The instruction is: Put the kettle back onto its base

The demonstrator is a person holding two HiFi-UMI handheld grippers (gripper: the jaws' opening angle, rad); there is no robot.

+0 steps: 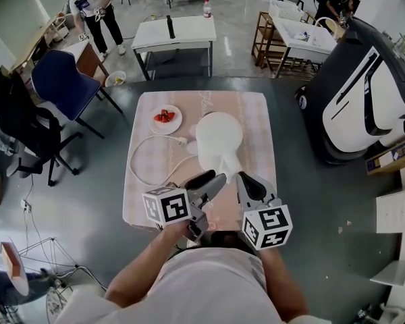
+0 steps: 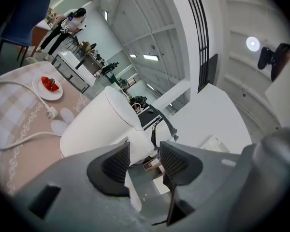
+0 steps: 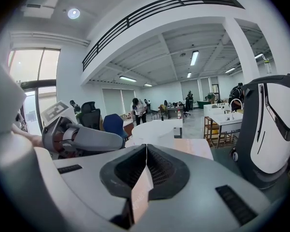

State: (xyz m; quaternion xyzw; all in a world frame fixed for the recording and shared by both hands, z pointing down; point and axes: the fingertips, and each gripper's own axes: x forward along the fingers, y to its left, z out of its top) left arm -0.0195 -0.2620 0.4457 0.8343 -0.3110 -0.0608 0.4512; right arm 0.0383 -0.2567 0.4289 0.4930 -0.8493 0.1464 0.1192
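A white kettle point(image 1: 218, 139) stands in the middle of a table with a beige checked cloth point(image 1: 260, 123), its handle point(image 1: 228, 165) pointing toward me. Its base is not visible as a separate thing; a white cord point(image 1: 143, 159) loops left from the kettle's foot. My left gripper point(image 1: 214, 179) is at the end of the handle. In the left gripper view its jaws point(image 2: 144, 156) stand apart with the white handle point(image 2: 137, 146) between their tips, beside the kettle body point(image 2: 99, 122). My right gripper point(image 1: 246, 184) hovers just right of the handle, shut point(image 3: 146, 151) and empty, behind the kettle point(image 3: 157, 131).
A plate of strawberries point(image 1: 166, 119) sits at the cloth's far left, and the cord's plug point(image 1: 183, 140) lies beside the kettle. A large white and black machine point(image 1: 368, 100) stands to the right. Chairs point(image 1: 61, 79) stand to the left, tables point(image 1: 175, 32) and a person point(image 1: 94, 5) behind.
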